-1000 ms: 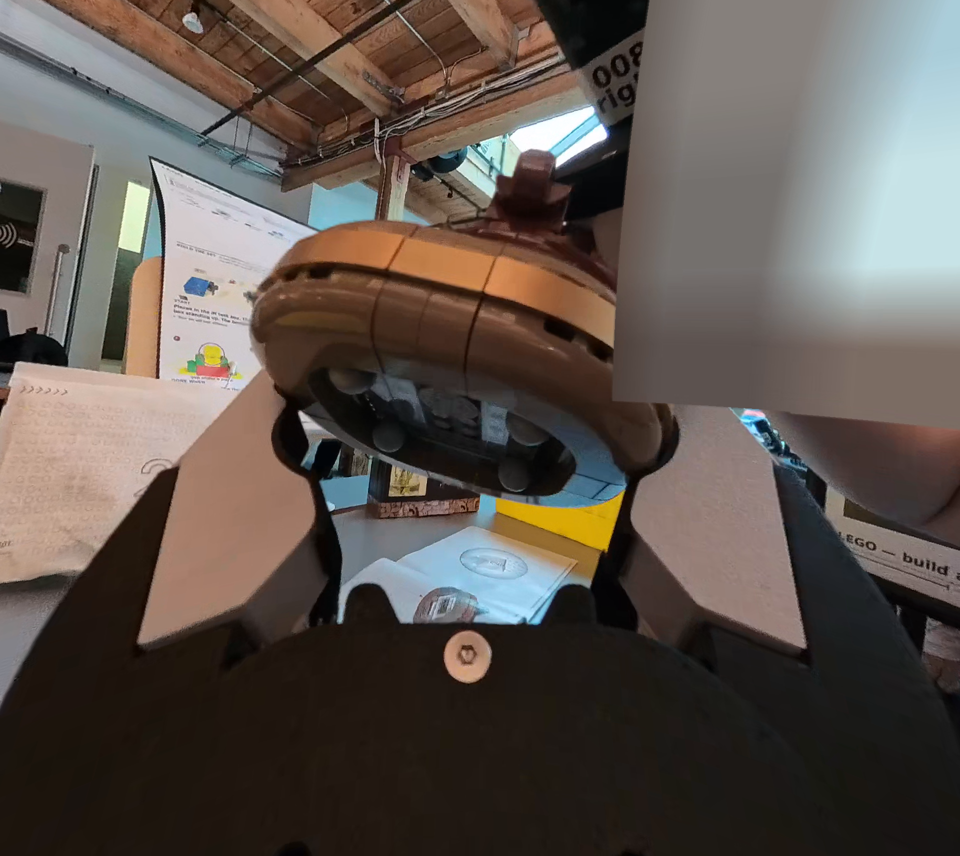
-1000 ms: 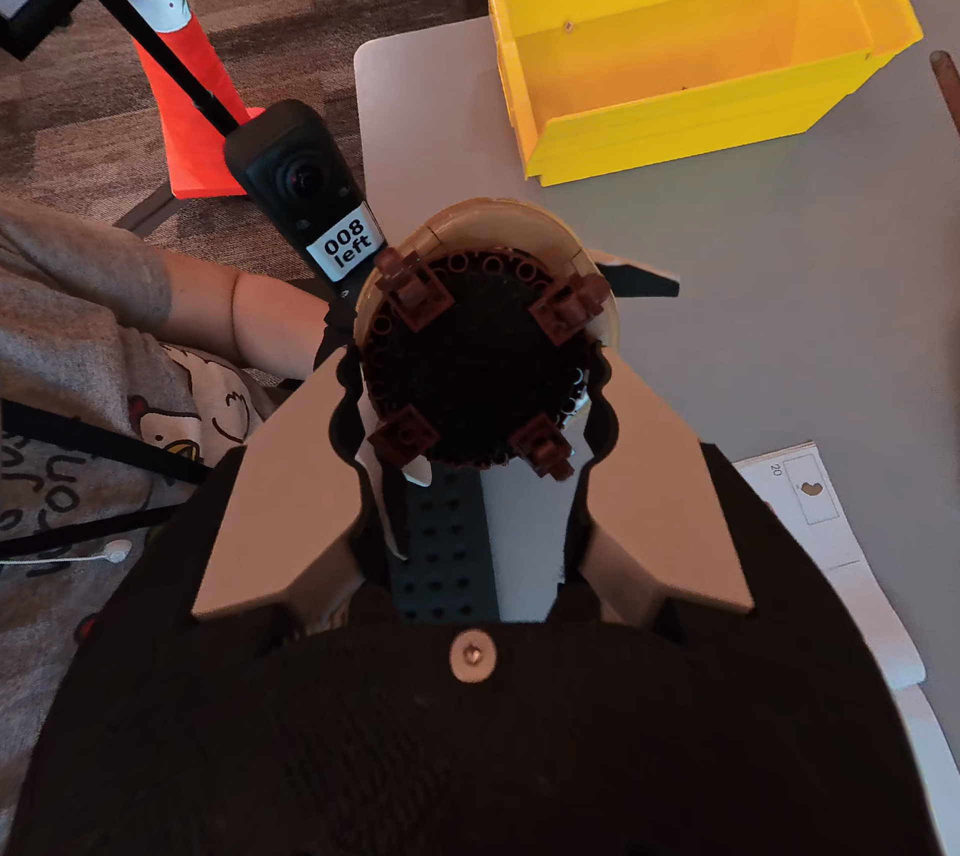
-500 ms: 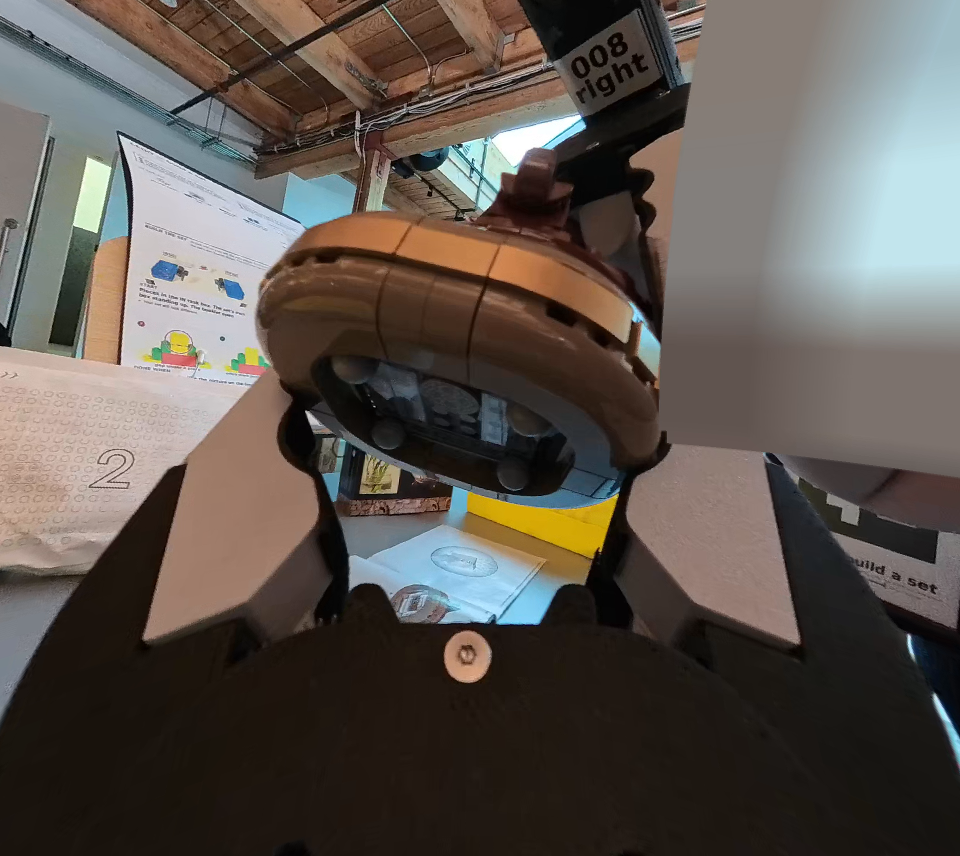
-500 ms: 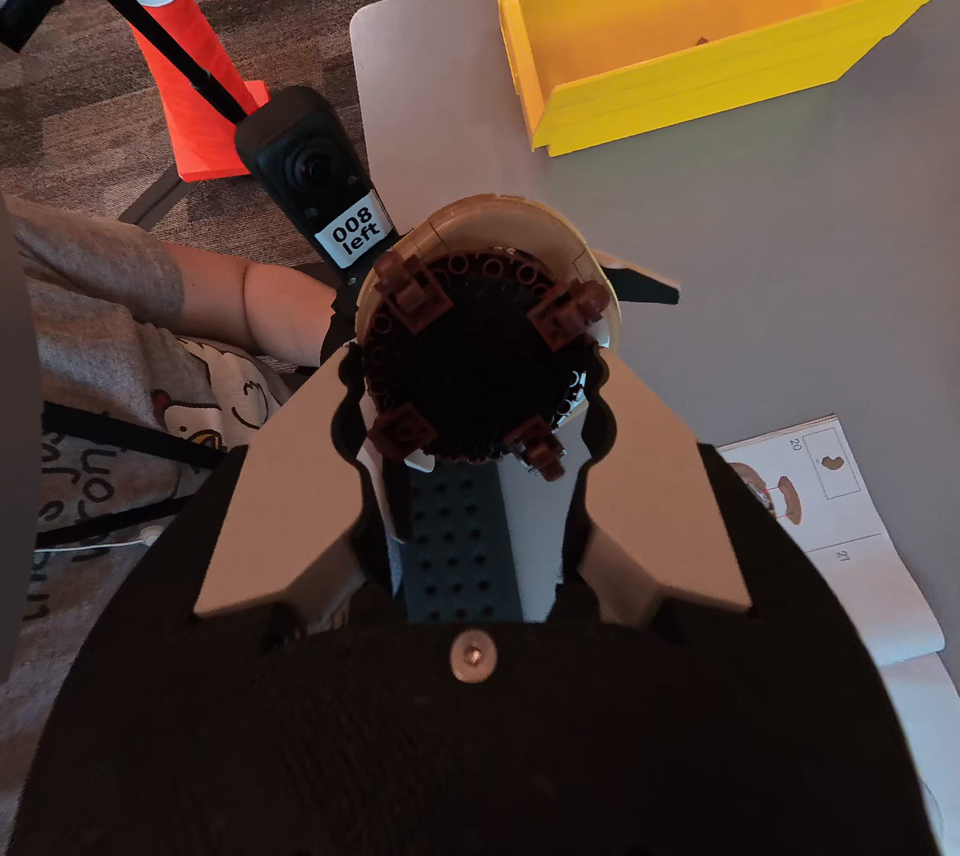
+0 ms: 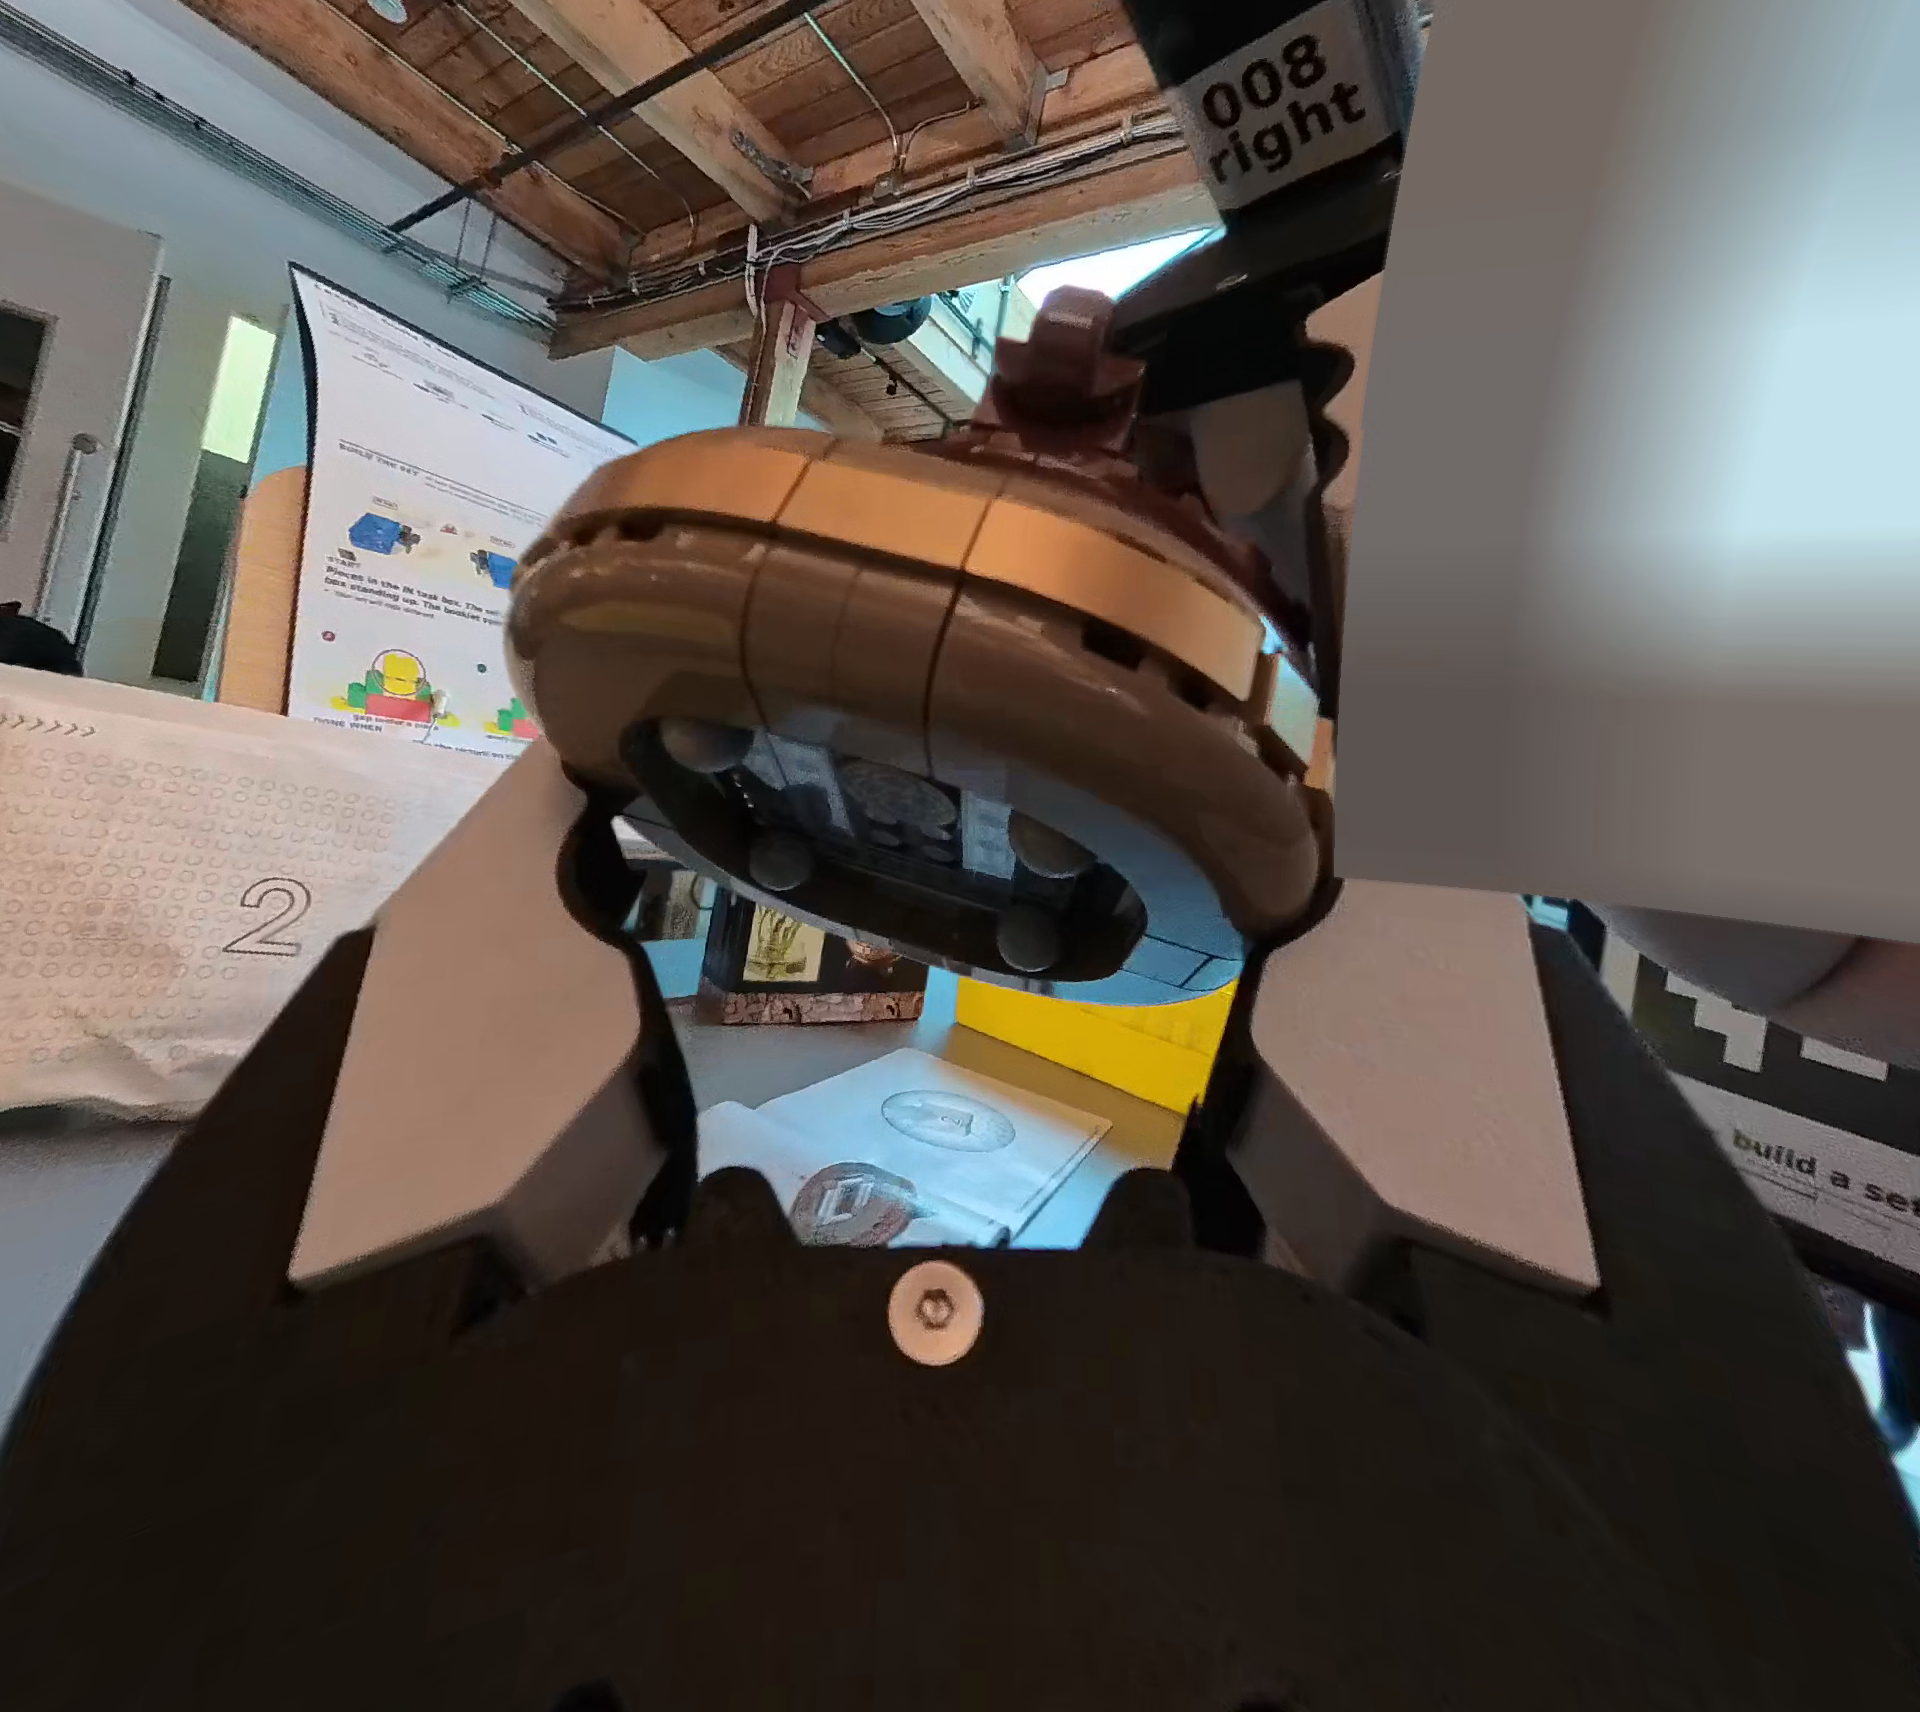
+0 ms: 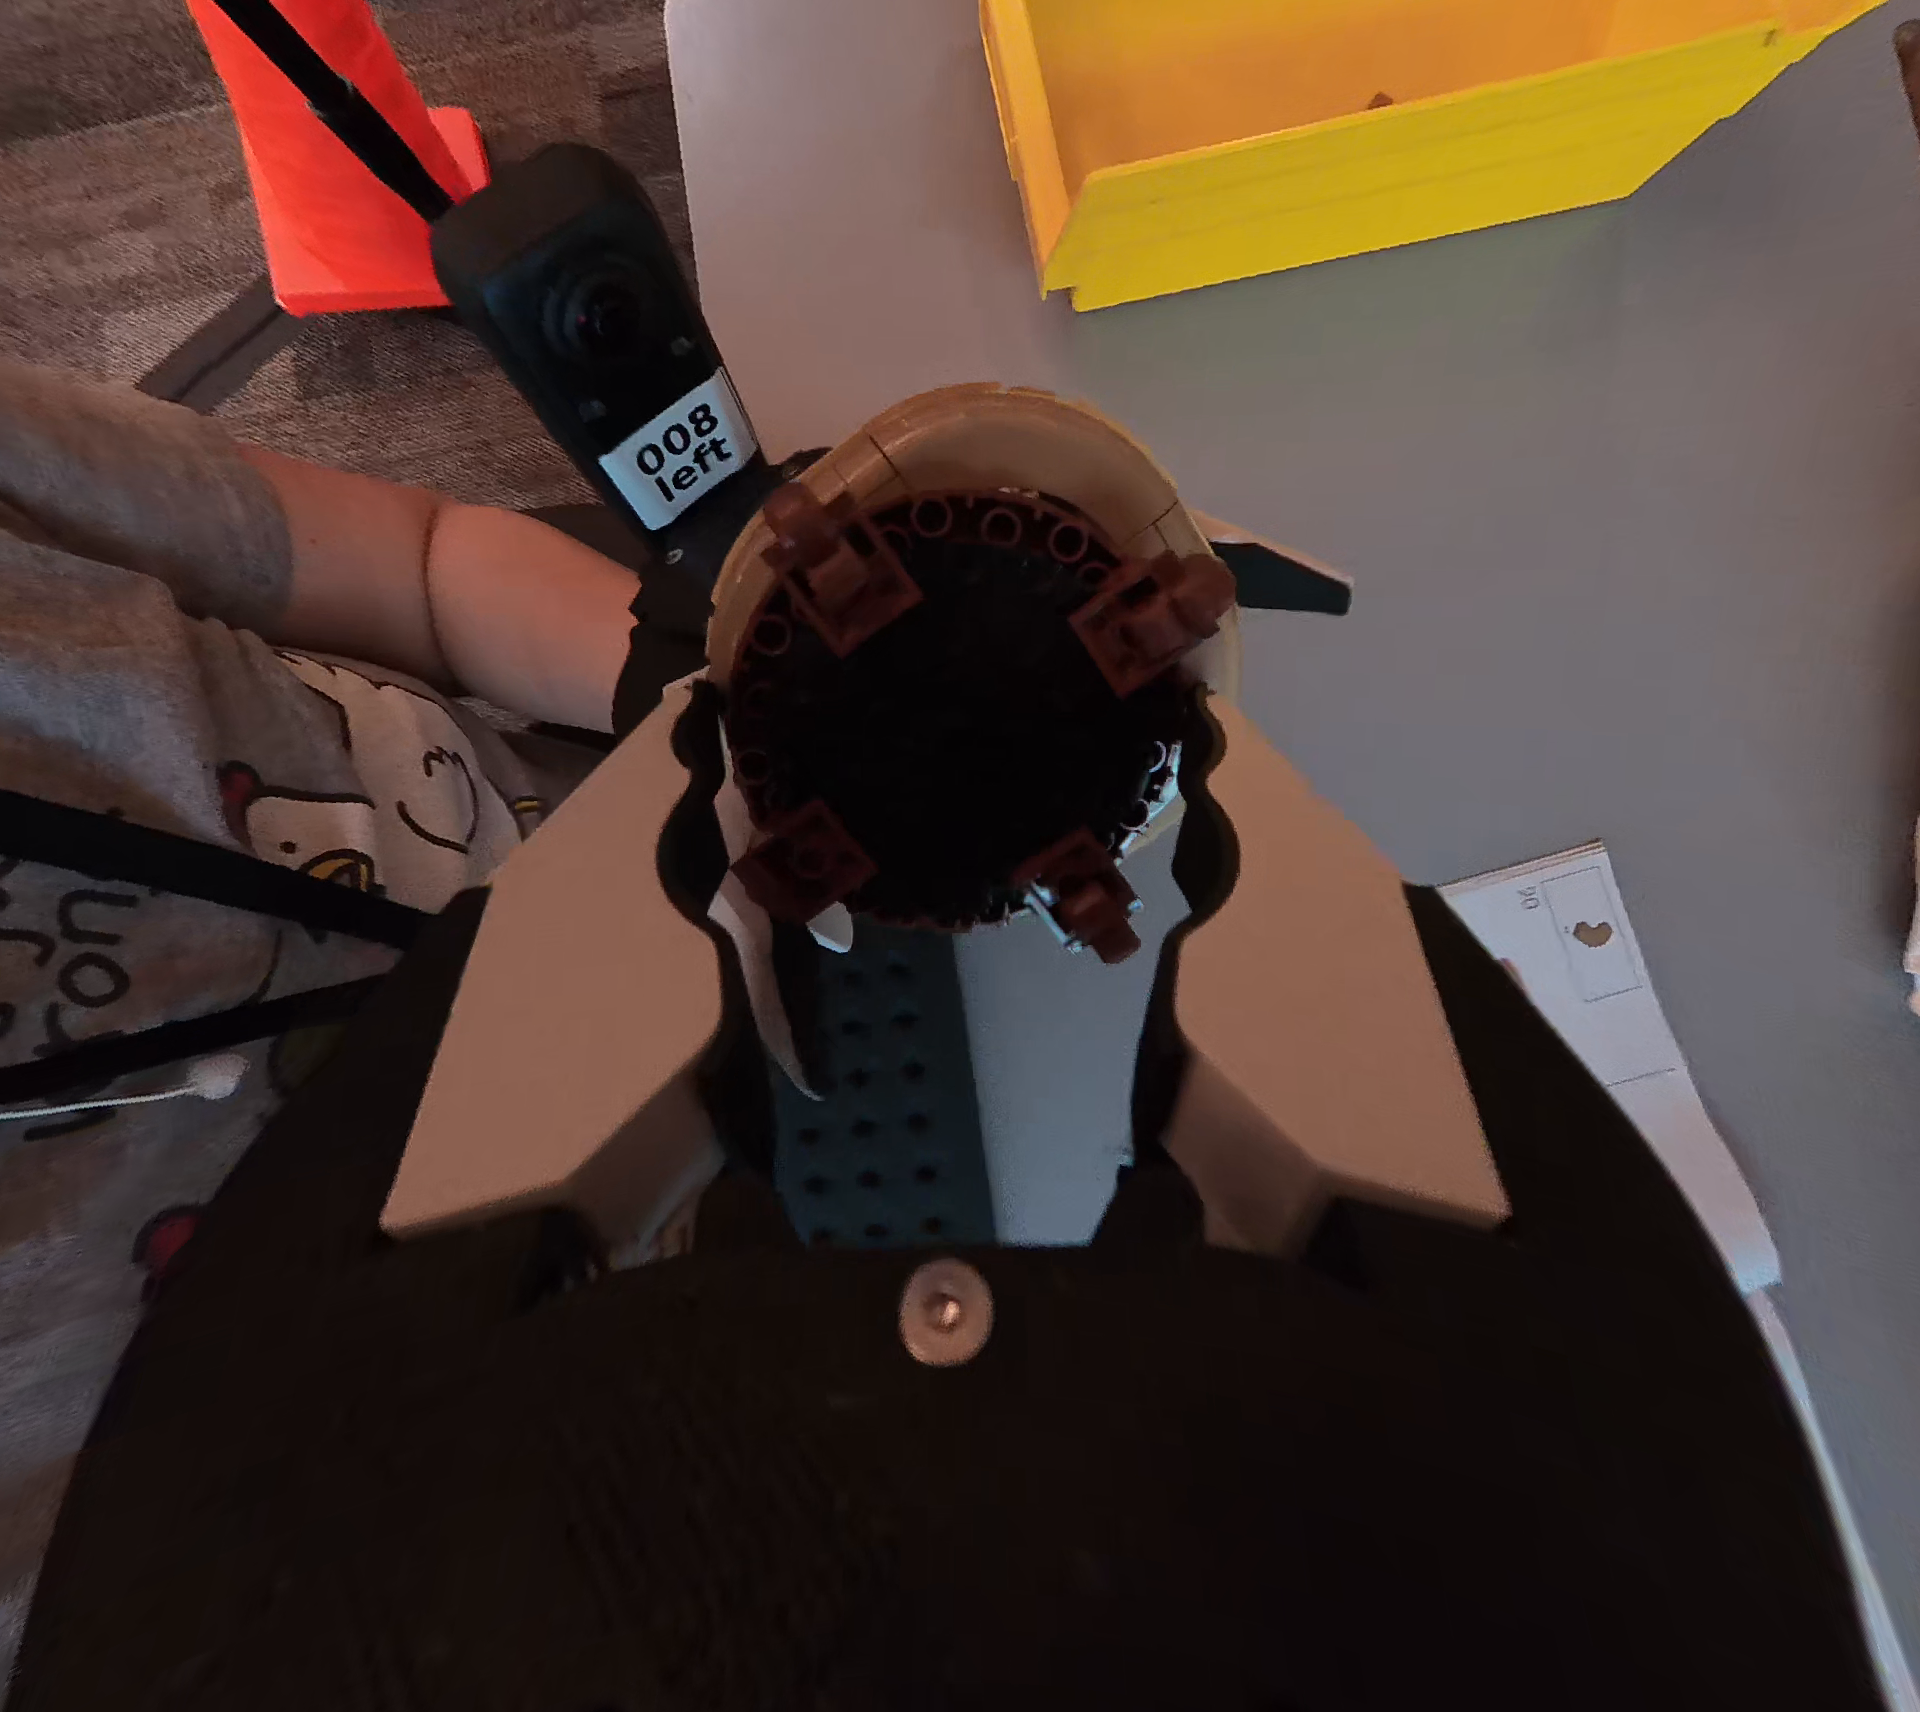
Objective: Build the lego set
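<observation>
1. The left tool [image 5: 925, 841] is partly closed, its two pale fingers pressing the opposite sides of a round lego model [image 5: 914, 665]. It holds the model up in the air, tilted, with the dark underside facing the camera.

2. The right tool [image 6: 940, 779] reaches the same model from above. Its fingers sit against either side of the dark round studded top [image 6: 956, 727], open only as wide as the disc. They appear to grip it, though the contact is partly in shadow.

3. The lego model has a tan curved rim and a dark brown plate on top. Four small reddish-brown clip pieces [image 6: 847, 582] stand around the edge of that plate.

4. Judged from this, the build is partway along: the base and rim are assembled, and the top looks ready for further pieces. Nothing else is attached yet.

5. Below the model lies a grey desk [image 6: 1455, 519]. An open instruction booklet [image 6: 1579, 966] rests on it to the right.

6. A yellow bin [image 6: 1351, 187] stands at the far end of the desk and looks nearly empty.

7. A white paper parts bag [image 5: 156, 893] lies at the left in the left wrist view, suggesting more pieces remain.

8. An orange cone [image 6: 312, 104] stands on the floor beyond the desk.
</observation>
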Available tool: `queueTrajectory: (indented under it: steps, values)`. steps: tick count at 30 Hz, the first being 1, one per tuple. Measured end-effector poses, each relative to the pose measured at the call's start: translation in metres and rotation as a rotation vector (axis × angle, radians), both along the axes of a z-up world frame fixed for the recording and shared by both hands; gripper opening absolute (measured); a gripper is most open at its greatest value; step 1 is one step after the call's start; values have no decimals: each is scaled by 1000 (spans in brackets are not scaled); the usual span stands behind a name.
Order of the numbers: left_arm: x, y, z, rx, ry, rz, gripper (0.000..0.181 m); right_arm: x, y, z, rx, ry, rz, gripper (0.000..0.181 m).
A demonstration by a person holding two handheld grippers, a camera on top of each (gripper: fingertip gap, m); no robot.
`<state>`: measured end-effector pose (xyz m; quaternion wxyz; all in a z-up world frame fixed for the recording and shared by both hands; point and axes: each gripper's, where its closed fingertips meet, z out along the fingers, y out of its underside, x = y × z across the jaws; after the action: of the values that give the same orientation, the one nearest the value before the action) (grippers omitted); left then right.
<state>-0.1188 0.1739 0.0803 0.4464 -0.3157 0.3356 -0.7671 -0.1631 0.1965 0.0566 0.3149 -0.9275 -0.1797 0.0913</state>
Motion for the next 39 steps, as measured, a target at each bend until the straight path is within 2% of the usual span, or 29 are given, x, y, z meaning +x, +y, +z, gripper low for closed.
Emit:
queueTrajectory:
  steps: [39]
  values:
    - [1,-7,-5,9,20,-58,127,2,-6,-4,-91,73,-9,85]
